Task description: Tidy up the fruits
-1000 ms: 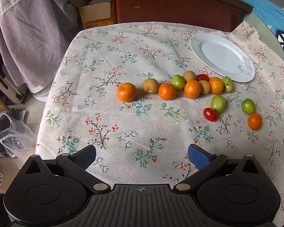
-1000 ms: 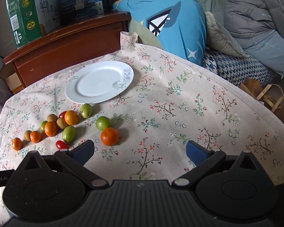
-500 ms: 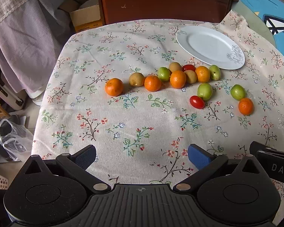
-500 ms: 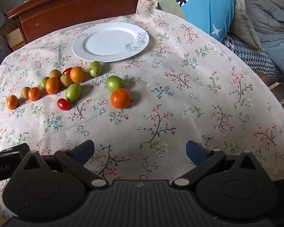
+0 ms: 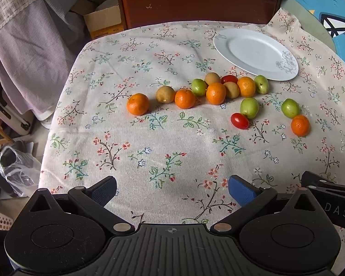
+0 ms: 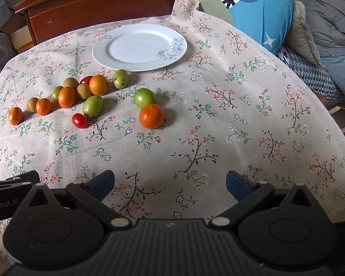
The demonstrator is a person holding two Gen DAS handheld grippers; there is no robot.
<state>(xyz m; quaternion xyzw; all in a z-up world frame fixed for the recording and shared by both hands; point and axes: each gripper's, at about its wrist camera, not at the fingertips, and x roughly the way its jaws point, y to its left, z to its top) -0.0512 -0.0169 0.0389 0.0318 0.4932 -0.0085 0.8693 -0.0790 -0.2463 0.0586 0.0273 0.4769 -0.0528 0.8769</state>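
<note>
Left wrist view: the left hand-held gripper (image 5: pixel 172 189) hangs spread and empty over bare cloth at the worktop's (image 5: pixel 163 142) near edge; open room lies between it and the fruits (image 5: pixel 216 93), strung crosswise mid-worktop just short of the plate (image 5: pixel 255 54). Only this view shows the left drop-off. Right wrist view: the right hand-held gripper (image 6: pixel 170 184) is likewise spread, and wide clear cloth runs to the right edge. A cherry tomato (image 6: pixel 79 120) lies with its long axis slantwise.

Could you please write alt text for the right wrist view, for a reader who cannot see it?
The open right gripper hovers over a floral tablecloth where small oranges, green fruits, brown fruits and red tomatoes lie loose in front of an empty white plate. The nearest orange sits beside a green fruit.
</note>
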